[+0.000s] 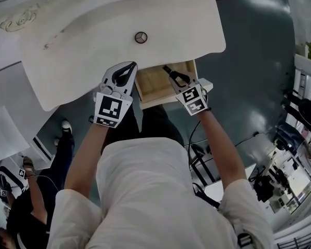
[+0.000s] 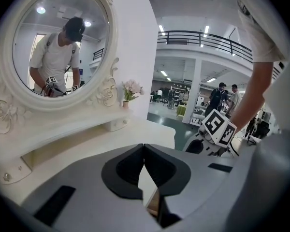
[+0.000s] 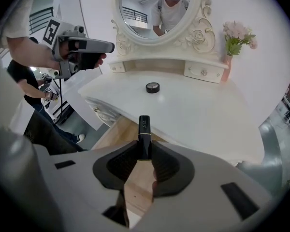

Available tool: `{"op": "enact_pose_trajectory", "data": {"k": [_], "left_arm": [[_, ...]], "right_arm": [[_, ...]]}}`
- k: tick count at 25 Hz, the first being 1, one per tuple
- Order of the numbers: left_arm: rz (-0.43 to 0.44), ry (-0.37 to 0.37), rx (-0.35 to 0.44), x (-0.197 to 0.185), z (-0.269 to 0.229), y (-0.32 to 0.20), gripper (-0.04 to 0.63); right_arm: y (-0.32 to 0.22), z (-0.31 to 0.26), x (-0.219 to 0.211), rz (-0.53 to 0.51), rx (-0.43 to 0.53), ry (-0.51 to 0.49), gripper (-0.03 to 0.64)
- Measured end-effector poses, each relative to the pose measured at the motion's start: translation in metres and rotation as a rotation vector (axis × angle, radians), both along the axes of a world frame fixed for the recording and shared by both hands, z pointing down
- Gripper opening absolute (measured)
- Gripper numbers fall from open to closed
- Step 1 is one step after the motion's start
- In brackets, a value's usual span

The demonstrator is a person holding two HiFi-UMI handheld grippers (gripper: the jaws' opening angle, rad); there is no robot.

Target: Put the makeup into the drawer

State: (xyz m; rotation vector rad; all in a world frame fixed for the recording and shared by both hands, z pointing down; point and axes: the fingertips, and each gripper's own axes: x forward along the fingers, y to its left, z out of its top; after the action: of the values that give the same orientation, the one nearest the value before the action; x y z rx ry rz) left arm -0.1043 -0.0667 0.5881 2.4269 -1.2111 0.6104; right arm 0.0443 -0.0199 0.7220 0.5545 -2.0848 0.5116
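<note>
A slim black makeup tube (image 3: 144, 127) with a gold band stands between the pads of my right gripper (image 3: 144, 148), which is shut on it. In the head view this gripper (image 1: 177, 78) hangs over the open wooden drawer (image 1: 154, 84) with the tube (image 1: 169, 70) pointing toward the table. The drawer's light wood floor (image 3: 117, 132) shows below the jaws. A round black compact (image 1: 140, 37) lies on the white tabletop (image 1: 93, 30); the right gripper view has the compact (image 3: 152, 87) beyond the tube. My left gripper (image 1: 128, 69) is shut and empty at the drawer's left edge, its jaws (image 2: 144, 153) meeting.
An oval mirror (image 3: 157, 8) in an ornate white frame stands at the back of the table, with a small shelf and a pink flower vase (image 3: 227, 64) at its right. A person (image 1: 41, 191) stands at the left on the dark floor. Shelving (image 1: 300, 139) fills the right side.
</note>
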Motion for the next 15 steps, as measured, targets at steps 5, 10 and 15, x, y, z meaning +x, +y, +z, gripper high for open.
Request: {"op": "enact_pose_trajectory", "data": {"k": [5, 10, 15], "left_arm": [[0.003, 0.000, -0.011, 0.004, 0.006, 0.003, 0.015], [-0.006, 0.004, -0.030, 0.007, 0.013, 0.006, 0.015], [-0.008, 0.009, -0.046, 0.009, 0.022, 0.010, 0.015]], "right_arm": [[0.023, 0.021, 0.008, -0.020, -0.064, 0.032, 0.104], [0.029, 0.057, 0.018, -0.055, -0.117, 0.115, 0.104], [0.028, 0.091, 0.021, -0.098, -0.153, 0.188, 0.104]]}}
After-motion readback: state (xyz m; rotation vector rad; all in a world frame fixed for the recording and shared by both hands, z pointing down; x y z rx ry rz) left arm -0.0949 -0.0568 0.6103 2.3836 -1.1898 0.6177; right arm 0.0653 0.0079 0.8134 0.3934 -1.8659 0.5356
